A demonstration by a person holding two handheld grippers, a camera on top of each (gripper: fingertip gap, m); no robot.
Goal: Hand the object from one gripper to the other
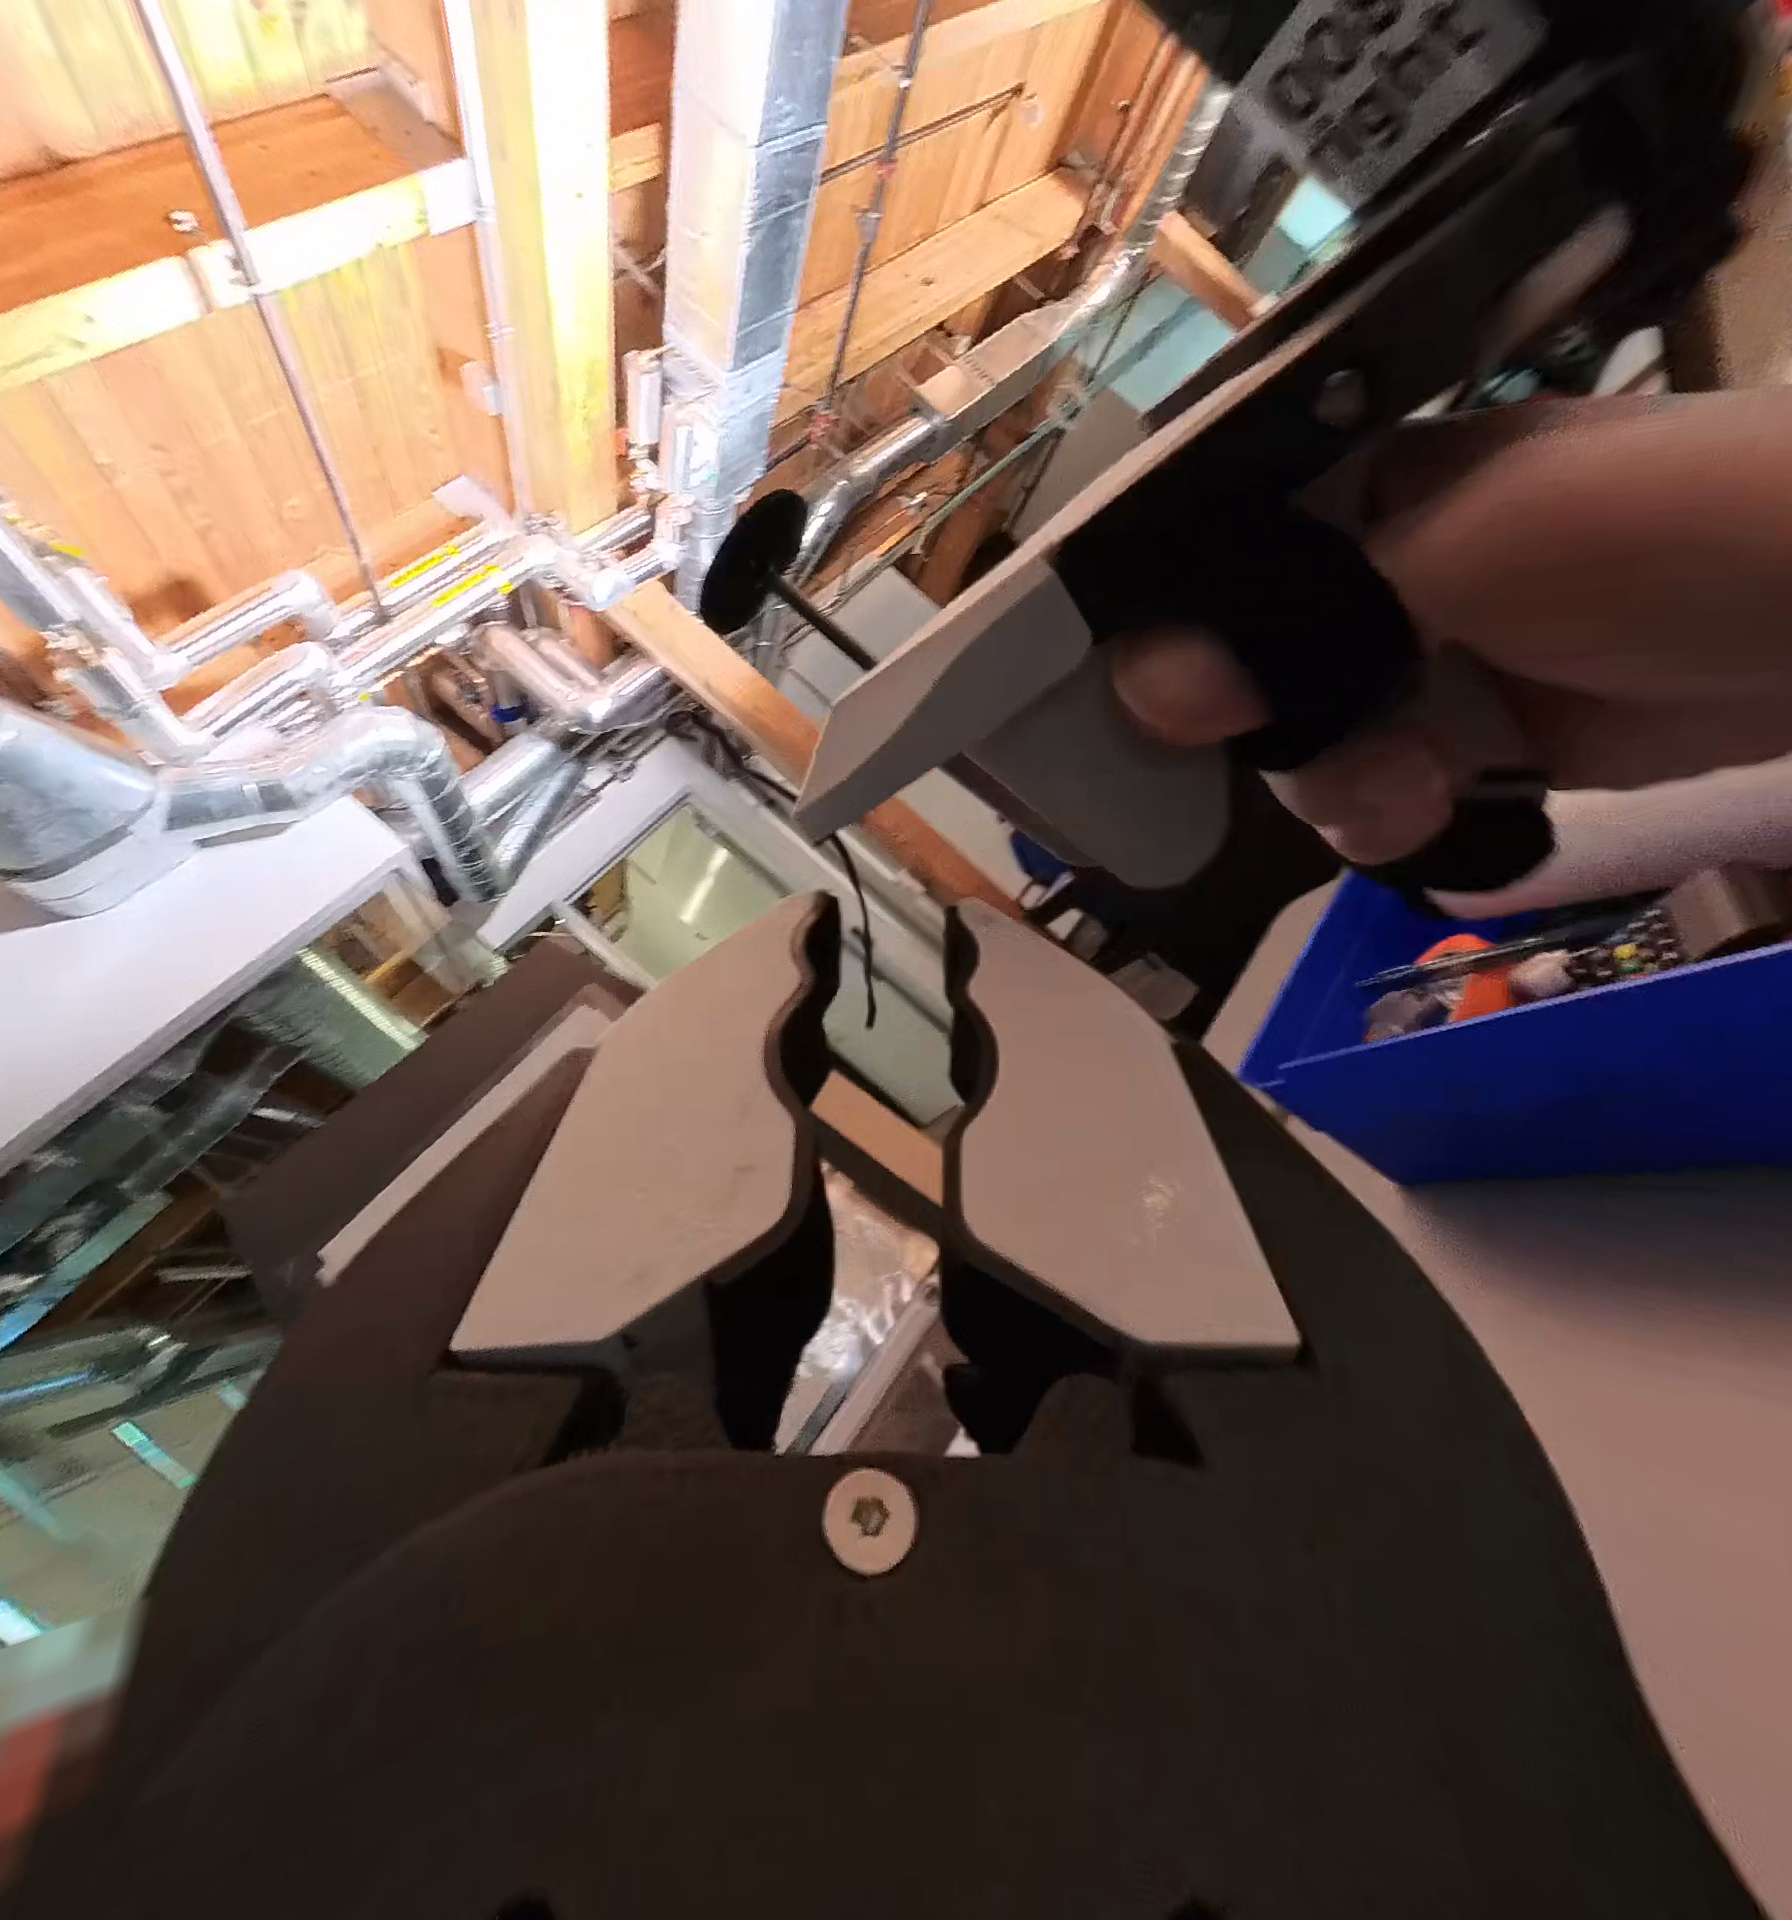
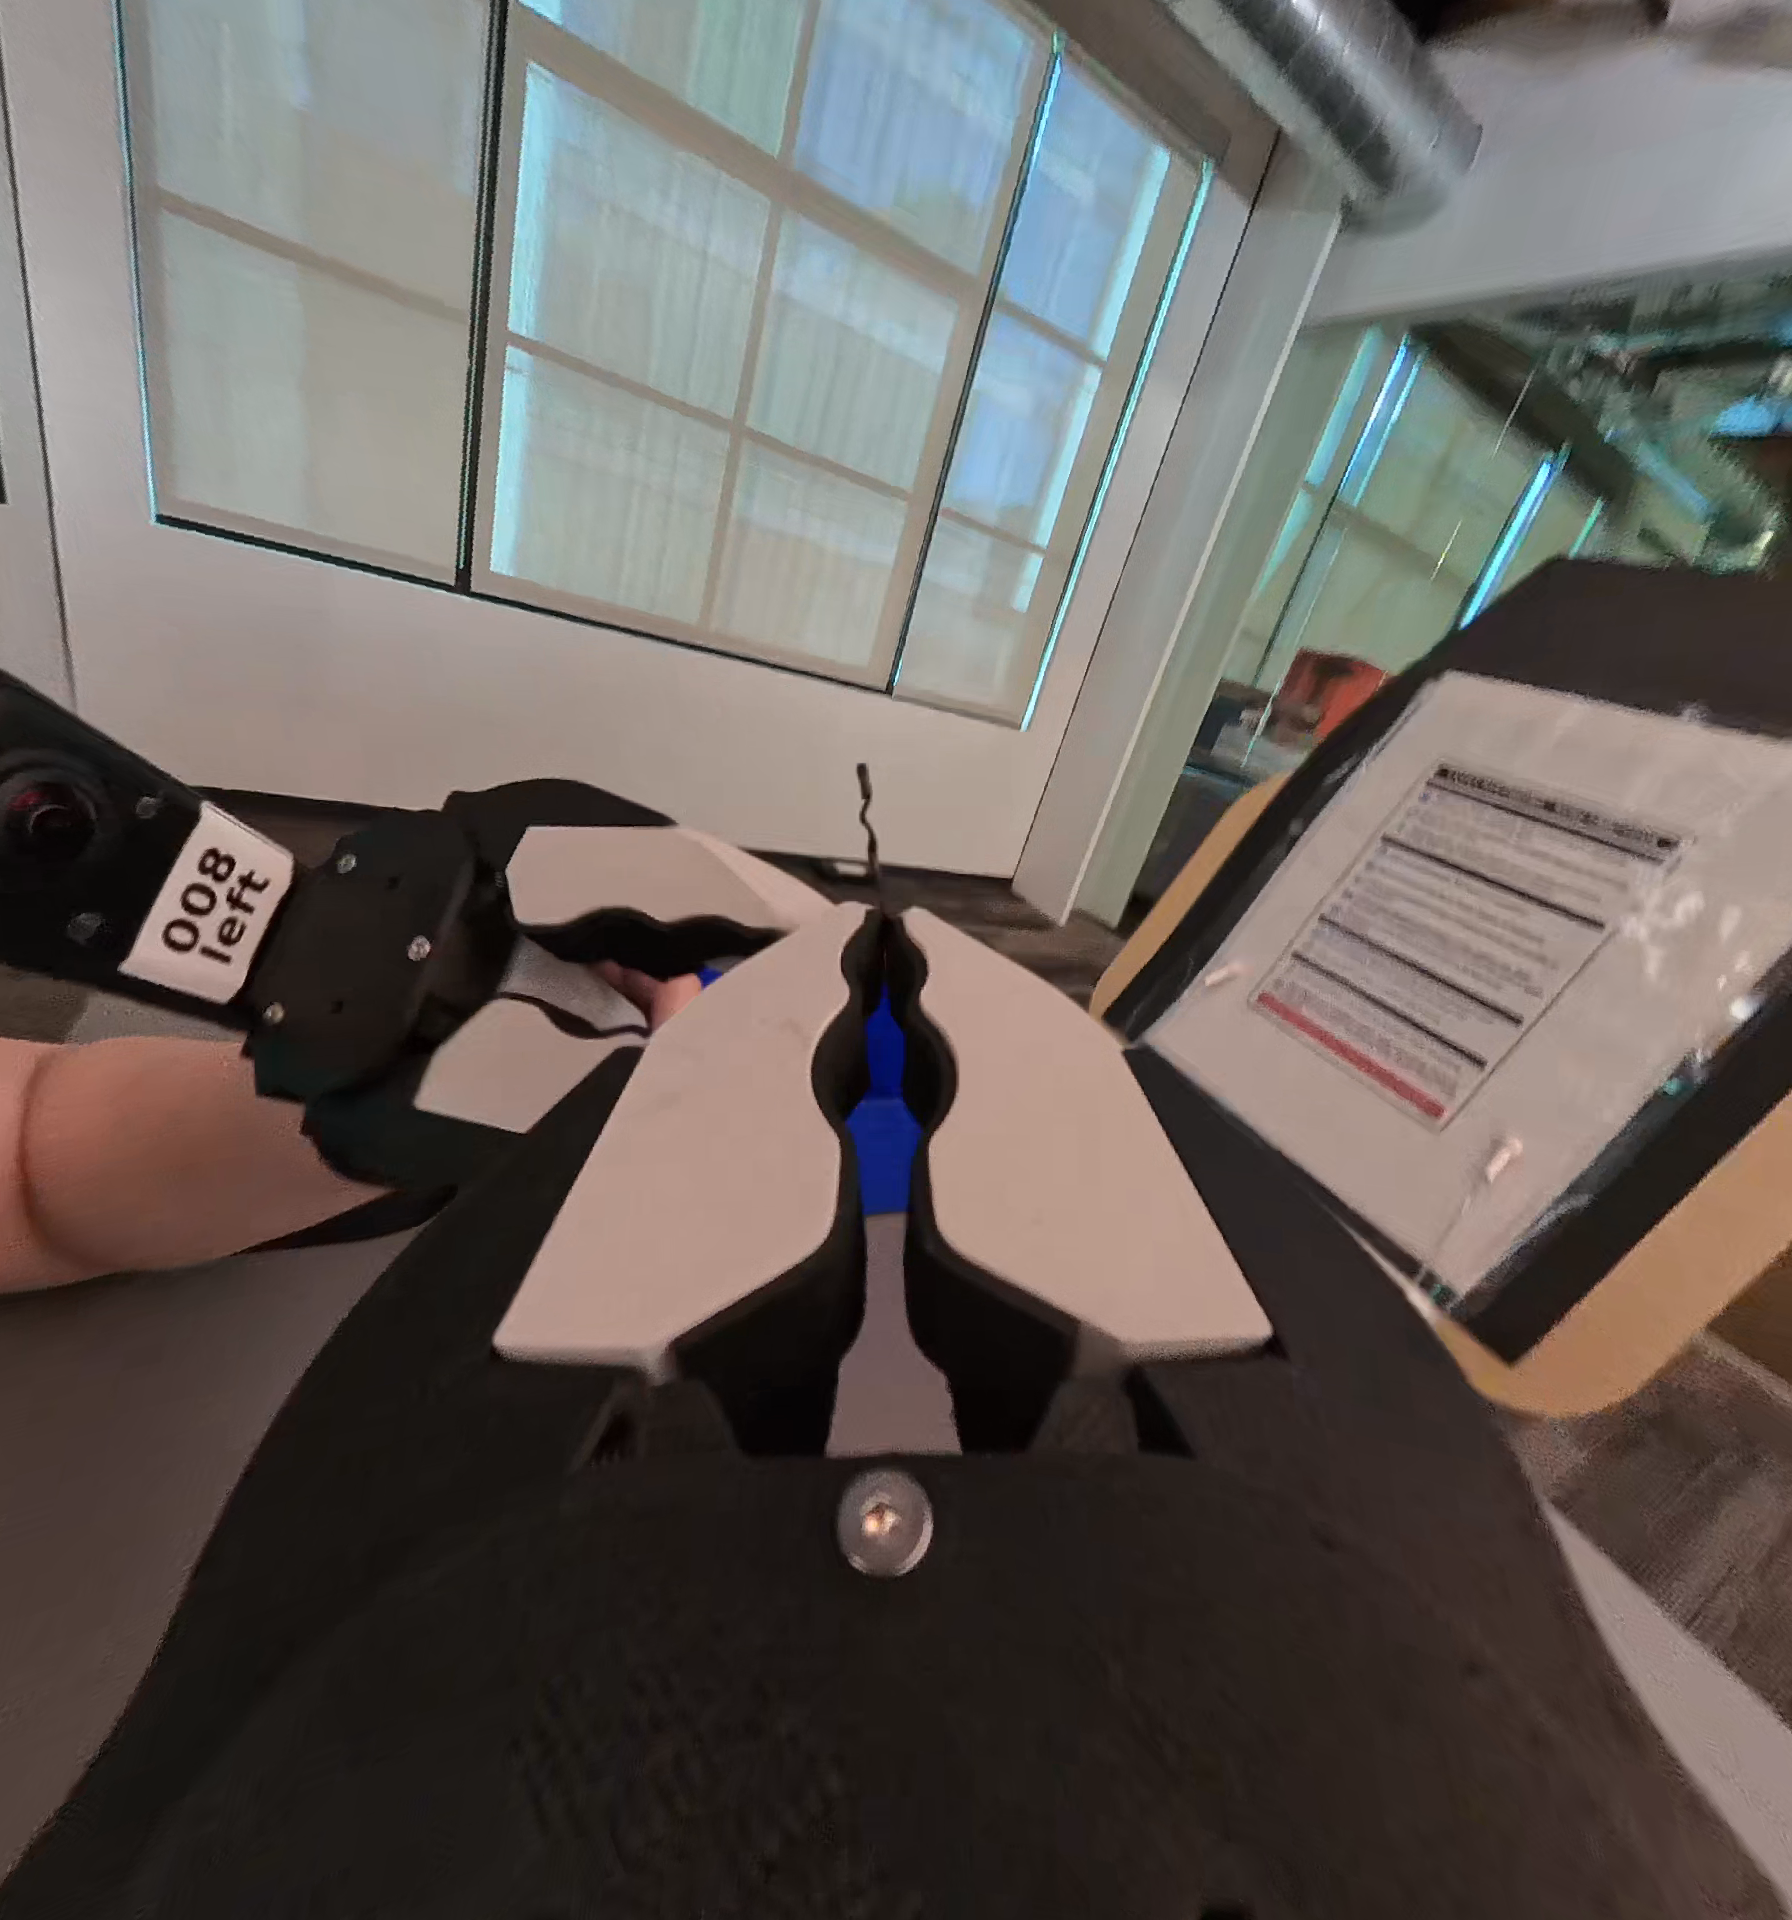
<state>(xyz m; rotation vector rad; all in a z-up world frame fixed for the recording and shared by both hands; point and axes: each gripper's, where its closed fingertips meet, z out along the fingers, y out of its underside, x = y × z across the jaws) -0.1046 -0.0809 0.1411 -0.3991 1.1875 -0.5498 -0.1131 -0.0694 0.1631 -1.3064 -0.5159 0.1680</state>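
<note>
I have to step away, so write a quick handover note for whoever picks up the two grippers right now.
Right gripper: shut on the thin black wavy wire, whose end sticks out past the fingertips.
Left gripper: open and holding nothing; the wire's free end hangs in the gap between its fingertips.
Blue plastic bin of mixed small items sits on the grey table, beside the left gripper.
Done: wire brought to the left gripper.
Left: close the left gripper on the wire, then open the right.
</note>
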